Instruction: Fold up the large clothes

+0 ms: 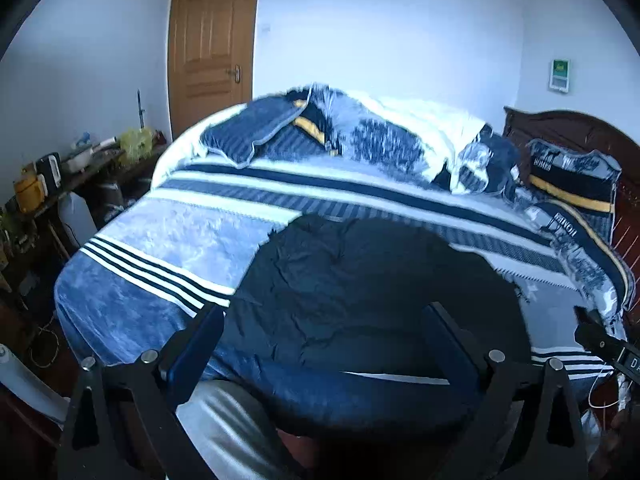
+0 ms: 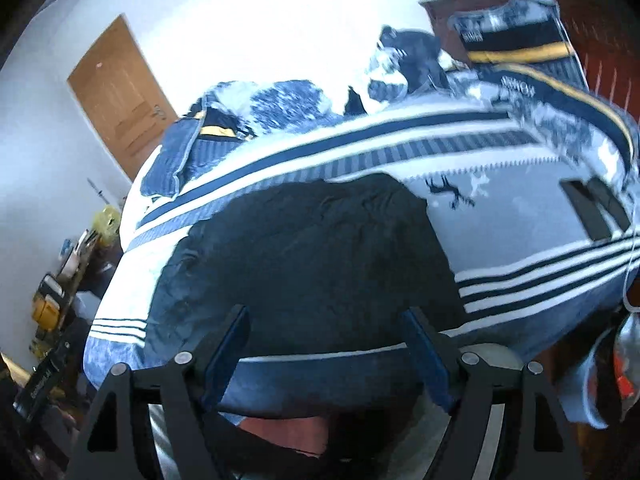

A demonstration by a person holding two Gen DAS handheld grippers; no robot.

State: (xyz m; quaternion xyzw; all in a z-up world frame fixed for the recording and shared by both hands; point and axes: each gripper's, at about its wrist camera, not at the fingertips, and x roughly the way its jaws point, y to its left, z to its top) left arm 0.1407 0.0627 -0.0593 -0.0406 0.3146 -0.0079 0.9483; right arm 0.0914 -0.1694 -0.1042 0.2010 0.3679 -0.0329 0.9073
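A dark navy garment (image 1: 368,292) lies spread on the near part of the bed, crumpled and roughly flat; it also shows in the right wrist view (image 2: 312,256). My left gripper (image 1: 324,324) is open and empty, held just above the garment's near edge. My right gripper (image 2: 328,328) is open and empty too, over the garment's near edge at the bed's front. Part of the right gripper (image 1: 604,344) shows at the right edge of the left wrist view.
The bed (image 1: 168,232) has a blue-and-white striped blanket, a heaped quilt (image 1: 384,136) and pillows (image 1: 572,176) by the wooden headboard (image 1: 580,128). A cluttered side table (image 1: 60,176) stands left of the bed. A wooden door (image 1: 208,44) is behind, shut.
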